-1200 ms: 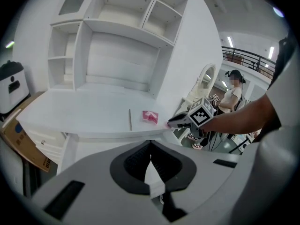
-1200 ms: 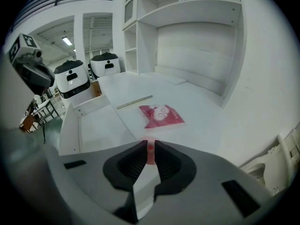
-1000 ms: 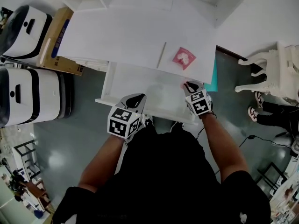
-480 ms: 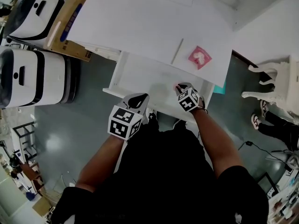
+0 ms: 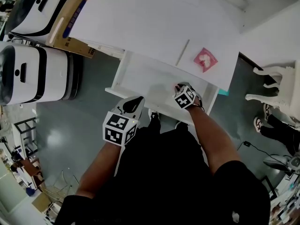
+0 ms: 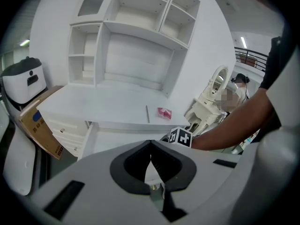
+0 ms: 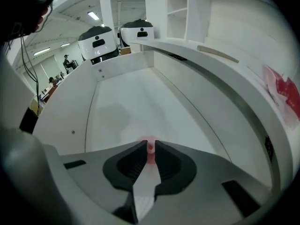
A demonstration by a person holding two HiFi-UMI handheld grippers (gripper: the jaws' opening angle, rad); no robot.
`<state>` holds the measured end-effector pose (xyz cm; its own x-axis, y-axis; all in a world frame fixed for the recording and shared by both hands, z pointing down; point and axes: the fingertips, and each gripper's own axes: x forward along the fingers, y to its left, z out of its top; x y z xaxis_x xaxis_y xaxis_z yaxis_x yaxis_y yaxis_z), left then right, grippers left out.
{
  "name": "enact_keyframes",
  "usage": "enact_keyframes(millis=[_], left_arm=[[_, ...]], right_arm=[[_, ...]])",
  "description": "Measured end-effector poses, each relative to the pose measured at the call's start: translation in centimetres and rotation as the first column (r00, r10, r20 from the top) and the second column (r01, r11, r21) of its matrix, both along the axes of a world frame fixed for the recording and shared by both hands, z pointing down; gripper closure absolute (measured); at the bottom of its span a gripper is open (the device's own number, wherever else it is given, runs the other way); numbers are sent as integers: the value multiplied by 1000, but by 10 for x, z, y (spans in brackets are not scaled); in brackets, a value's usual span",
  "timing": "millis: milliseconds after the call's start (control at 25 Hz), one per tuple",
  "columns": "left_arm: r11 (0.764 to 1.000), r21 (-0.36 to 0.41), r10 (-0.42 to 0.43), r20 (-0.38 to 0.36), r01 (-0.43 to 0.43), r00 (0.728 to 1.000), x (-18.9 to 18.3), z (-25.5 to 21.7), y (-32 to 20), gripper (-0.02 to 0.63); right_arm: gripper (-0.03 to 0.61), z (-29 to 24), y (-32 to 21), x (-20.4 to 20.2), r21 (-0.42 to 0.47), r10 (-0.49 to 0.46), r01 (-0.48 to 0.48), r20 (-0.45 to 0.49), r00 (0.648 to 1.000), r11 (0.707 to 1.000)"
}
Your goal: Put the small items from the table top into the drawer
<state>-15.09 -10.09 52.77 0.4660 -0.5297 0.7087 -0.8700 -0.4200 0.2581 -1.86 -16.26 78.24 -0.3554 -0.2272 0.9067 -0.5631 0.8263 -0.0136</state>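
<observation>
1. The right tongs (image 5: 179, 87) reach into the open drawer (image 5: 118, 78) near its right end. They are narrowed onto a small red item (image 7: 150, 147), which is pinched at their tips.
2. The drawer's bare white floor lies directly under the red item. Letting go looks like all the next move needs.
3. The red item is tiny and rounded. What kind of thing it is cannot be told.
4. The left tongs (image 5: 135, 101) are closed with nothing between them. They are held outside the drawer front, close to the person's body.
5. On the white worktop (image 5: 140, 27), beyond the drawer, lie a pink packet (image 5: 205, 60) and a thin stick (image 5: 183, 52) just to its left. The stick's long axis points away from the drawer front.
6. The stick lies straight ahead of the right tongs, and the packet a little to the right. The right tongs are the nearer pair to both.
</observation>
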Motion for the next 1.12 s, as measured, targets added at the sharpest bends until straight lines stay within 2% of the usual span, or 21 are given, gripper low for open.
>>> enact_keyframes(millis=[280, 400, 560, 800, 920, 1120], left_arm=[[1000, -13, 1, -15, -2, 1000, 0, 3, 1, 604], [1000, -10, 8, -25, -8, 1000, 2, 3, -2, 604], [1000, 0, 23, -32, -23, 999, 7, -1, -5, 604], [998, 21, 62, -44, -61, 997, 19, -4, -9, 604], [996, 37, 78, -54, -76, 995, 27, -7, -10, 604], [995, 66, 82, -77, -77, 994, 32, -12, -17, 604]], right_arm=[[512, 8, 5, 0, -52, 9, -9, 3, 1000, 999], [477, 5, 5, 0, -55, 18, -16, 20, 1000, 998], [476, -5, 5, 0, -37, 15, -14, 33, 999, 999], [476, -45, 4, -3, -8, 77, -77, 135, 988, 997], [476, -77, 3, 0, -13, 158, -159, 229, 961, 987], [476, -141, 5, 18, 7, 264, -287, 371, 890, 958]])
